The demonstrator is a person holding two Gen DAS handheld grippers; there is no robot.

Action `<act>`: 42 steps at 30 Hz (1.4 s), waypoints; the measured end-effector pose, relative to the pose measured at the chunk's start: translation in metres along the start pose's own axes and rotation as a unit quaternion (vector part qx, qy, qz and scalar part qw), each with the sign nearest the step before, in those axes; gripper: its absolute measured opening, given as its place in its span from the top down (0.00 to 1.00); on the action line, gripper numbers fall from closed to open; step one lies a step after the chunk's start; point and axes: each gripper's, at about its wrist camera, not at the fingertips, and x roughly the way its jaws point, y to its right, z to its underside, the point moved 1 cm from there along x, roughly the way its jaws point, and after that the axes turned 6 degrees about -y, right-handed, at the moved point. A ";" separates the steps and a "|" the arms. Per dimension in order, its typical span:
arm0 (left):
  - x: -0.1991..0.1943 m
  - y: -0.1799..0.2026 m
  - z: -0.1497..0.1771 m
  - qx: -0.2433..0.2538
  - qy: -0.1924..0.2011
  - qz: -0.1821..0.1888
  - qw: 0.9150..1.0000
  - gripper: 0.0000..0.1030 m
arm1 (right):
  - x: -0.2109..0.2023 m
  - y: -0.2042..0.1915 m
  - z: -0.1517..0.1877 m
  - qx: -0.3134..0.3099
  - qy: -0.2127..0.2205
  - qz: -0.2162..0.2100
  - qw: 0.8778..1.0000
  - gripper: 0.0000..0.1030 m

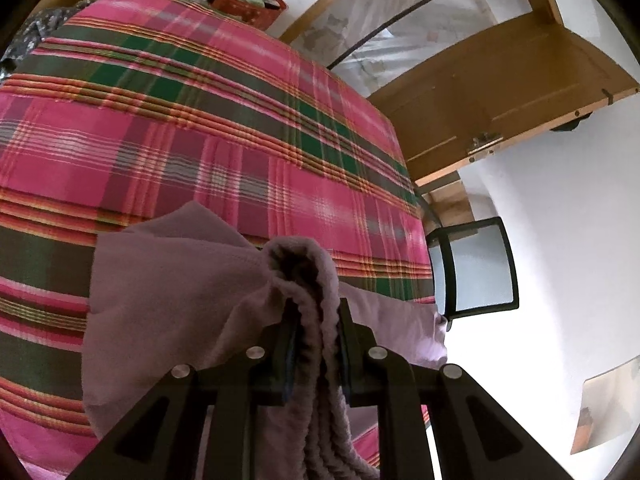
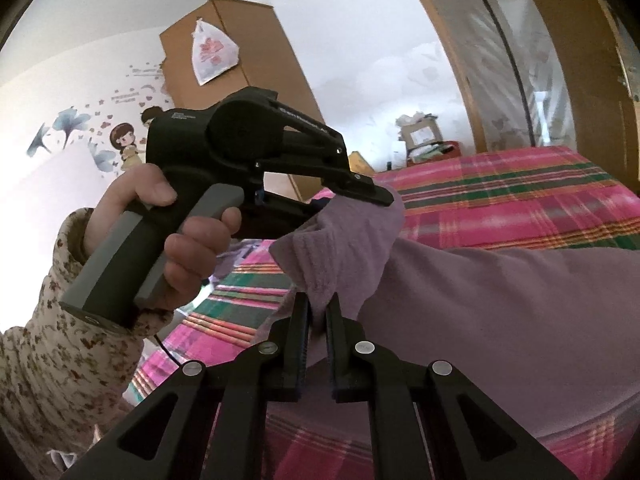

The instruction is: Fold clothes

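Nearest the lens: we are seeing the right tool (image 2: 318,312) with its two fingers drawn almost together, pinching a thin edge of the lilac garment (image 2: 500,312).
Left tool: in the right wrist view the left tool (image 2: 380,196) is biting a bunched, ribbed part of the same cloth, up and to the left of our right grip; a hand (image 2: 188,236) in a floral sleeve (image 2: 48,340) is squeezing its handle.
Left tool, own view: its fingers (image 1: 347,344) are standing a little apart, because a thick roll of ribbed fabric is filling the gap between them, so we are reading it as clamped on the garment (image 1: 168,320).
Where the garment is: it is hanging from both grips and spreading out over the plaid bed (image 1: 200,120), with most of the body lying to the right in the right wrist view.
Key relation: the two grips are sitting close together on one gathered edge, the left one farther and higher, the right one nearer and lower; the cloth's long run is stretching away to the right over the bed.
Judgement: we are probably carrying this edge across to lay a fold, so both grips need to travel together over the body.
Risk: the thin right pinch may be slipping first.
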 end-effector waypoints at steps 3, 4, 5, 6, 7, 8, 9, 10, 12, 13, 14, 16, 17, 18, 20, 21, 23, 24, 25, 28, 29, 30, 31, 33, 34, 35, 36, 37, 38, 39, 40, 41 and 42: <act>0.009 0.000 -0.001 -0.002 -0.010 -0.004 1.000 0.83 | -0.001 0.007 0.003 0.009 -0.004 0.004 1.000 0.92; 0.012 -0.001 -0.001 -0.003 -0.014 -0.005 1.000 0.83 | -0.001 0.010 0.004 0.011 -0.005 0.006 1.000 0.92; 0.015 -0.001 -0.002 -0.004 -0.017 -0.006 1.000 0.83 | -0.001 0.012 0.006 0.014 -0.007 0.008 1.000 0.92; 0.018 -0.001 -0.003 -0.005 -0.021 -0.007 1.000 0.83 | -0.001 0.014 0.007 0.016 -0.008 0.009 1.000 0.92; 0.020 -0.001 -0.003 -0.005 -0.023 -0.007 1.000 0.83 | -0.001 0.015 0.008 0.018 -0.010 0.010 1.000 0.92; 0.023 -0.001 -0.002 -0.004 -0.026 -0.008 1.000 0.83 | -0.001 0.017 0.009 0.019 -0.011 0.011 1.000 0.92; 0.026 -0.001 -0.002 -0.004 -0.029 -0.011 1.000 0.83 | -0.001 0.019 0.010 0.021 -0.013 0.012 1.000 0.92; 0.029 -0.001 -0.002 -0.004 -0.031 -0.012 0.999 0.83 | -0.001 0.020 0.012 0.023 -0.015 0.014 1.000 0.92; 0.034 -0.001 -0.002 -0.004 -0.036 -0.016 0.999 0.83 | -0.001 0.024 0.015 0.029 -0.019 0.014 0.999 0.92; 0.037 -0.001 -0.002 -0.004 -0.038 -0.018 0.999 0.83 | 0.000 0.026 0.016 0.031 -0.021 0.015 0.999 0.92; 0.039 -0.001 -0.001 -0.004 -0.040 -0.020 0.999 0.82 | 0.000 0.027 0.017 0.033 -0.023 0.015 0.999 0.92; 0.042 -0.001 -0.001 -0.005 -0.043 -0.020 0.999 0.82 | 0.001 0.030 0.019 0.036 -0.027 0.015 0.999 0.92; 0.043 -0.001 0.000 -0.006 -0.045 -0.020 0.999 0.81 | 0.001 0.032 0.021 0.037 -0.028 0.014 0.999 0.92; 0.044 -0.001 -0.001 -0.007 -0.046 -0.019 0.999 0.81 | 0.001 0.033 0.021 0.039 -0.029 0.014 0.999 0.92; 0.046 0.001 0.000 -0.002 -0.047 -0.023 0.999 0.80 | 0.000 0.035 0.023 0.044 -0.032 0.012 0.998 0.92; 0.047 0.002 0.000 0.000 -0.049 -0.024 0.998 0.79 | 0.000 0.037 0.025 0.047 -0.033 0.012 0.998 0.92; 0.050 0.005 0.000 0.005 -0.053 -0.024 0.998 0.77 | 0.000 0.042 0.028 0.055 -0.038 0.014 0.998 0.91; 0.051 0.006 0.000 0.005 -0.055 -0.023 0.998 0.77 | 0.001 0.044 0.030 0.060 -0.041 0.014 0.997 0.91; 0.052 0.006 0.000 0.004 -0.055 -0.021 0.998 0.76 | 0.001 0.046 0.032 0.065 -0.044 0.014 0.997 0.91; 0.057 0.008 -0.001 0.009 -0.063 -0.022 0.998 0.76 | 0.000 0.050 0.035 0.076 -0.048 0.016 0.996 0.91; 0.058 0.008 0.000 0.009 -0.064 -0.022 0.998 0.76 | -0.001 0.051 0.036 0.079 -0.050 0.018 0.995 0.91; 0.059 0.008 0.000 0.008 -0.064 -0.021 0.998 0.75 | -0.001 0.052 0.037 0.082 -0.051 0.018 0.995 0.90; 0.059 0.008 0.000 0.006 -0.064 -0.020 0.998 0.75 | 0.000 0.053 0.037 0.085 -0.052 0.020 0.995 0.90; 0.060 0.009 0.000 0.007 -0.067 -0.018 0.998 0.75 | 0.000 0.053 0.037 0.084 -0.053 0.023 0.995 0.89; 0.061 0.008 0.000 0.007 -0.068 -0.018 0.997 0.75 | 0.000 0.052 0.038 0.082 -0.053 0.026 0.995 0.89; 0.061 0.008 0.000 0.006 -0.069 -0.018 0.997 0.74 | 0.000 0.051 0.038 0.080 -0.054 0.028 0.995 0.89; 0.062 0.008 0.000 0.006 -0.070 -0.019 0.997 0.74 | 0.000 0.051 0.039 0.080 -0.056 0.029 0.995 0.89; 0.063 0.008 0.000 0.006 -0.071 -0.020 0.997 0.74 | 0.000 0.052 0.039 0.081 -0.057 0.030 0.995 0.89; 0.063 0.009 0.001 0.007 -0.072 -0.022 0.997 0.74 | 0.000 0.053 0.039 0.083 -0.058 0.031 0.994 0.88; 0.063 0.009 0.001 0.006 -0.072 -0.023 0.997 0.74 | 0.000 0.054 0.039 0.084 -0.059 0.031 0.994 0.84; 0.064 0.010 0.001 0.006 -0.073 -0.025 0.997 0.74 | 0.000 0.055 0.039 0.086 -0.059 0.032 0.994 0.81; 0.065 0.010 0.001 0.006 -0.076 -0.025 0.997 0.73 | -0.001 0.056 0.038 0.089 -0.055 0.033 0.994 0.73; 0.066 0.010 0.001 0.007 -0.078 -0.025 0.997 0.73 | -0.003 0.056 0.037 0.090 -0.050 0.035 0.994 0.66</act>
